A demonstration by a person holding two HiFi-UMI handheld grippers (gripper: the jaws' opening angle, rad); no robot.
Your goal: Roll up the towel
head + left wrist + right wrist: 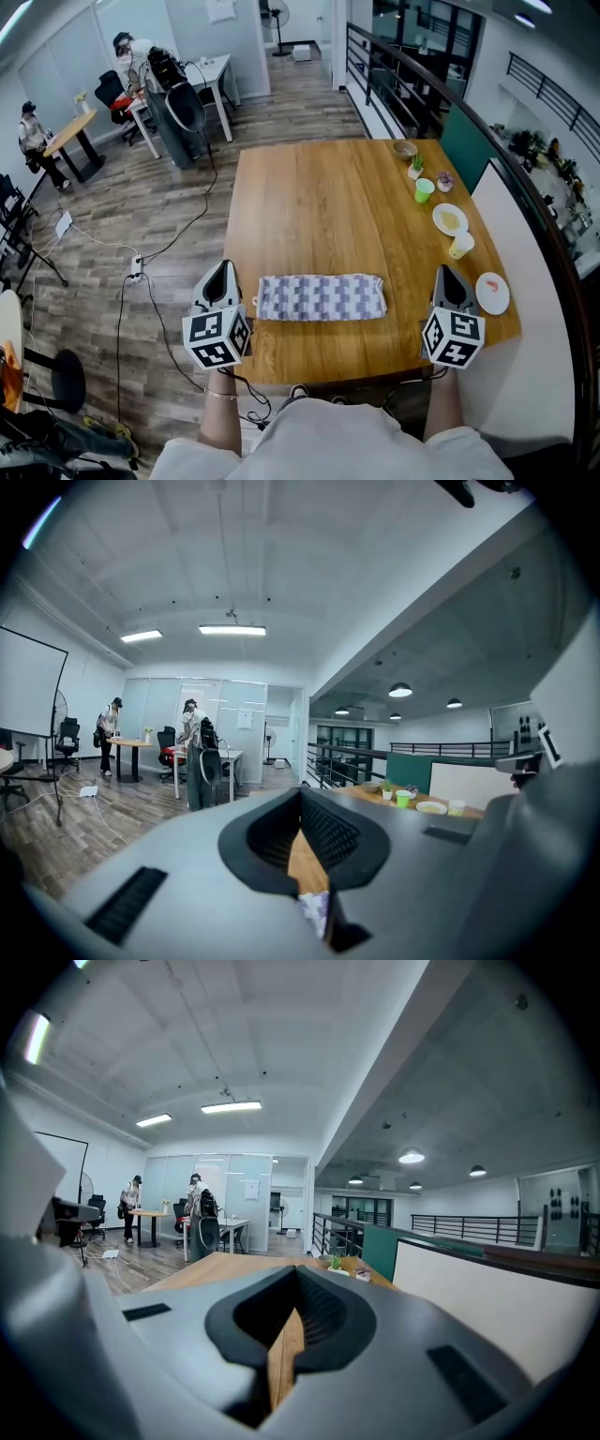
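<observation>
The towel (322, 297) lies on the wooden table (309, 197) close to its near edge, as a narrow checked band whose long axis runs from side to side, parallel to that edge. The left gripper (221, 272) sits off the towel's left end and the right gripper (451, 277) off its right end. Both point forward, away from the person, so each lies across the towel's length rather than along it.

The left one is nearer, just beside the towel's short edge (a corner of the cloth shows low down between its jaws in its own view). The right one stands further off, with bare wood between it and the cloth.

Both grippers have their jaws closed together and hold nothing, and neither touches the towel.

From above I cannot settle whether the band is a flat folded strip or a loose, flattened roll, since its thickness does not show. The scene fits a towel laid out for rolling as well as one that is already rolled. Either way, any reach for it goes inward, toward the middle.
</observation>
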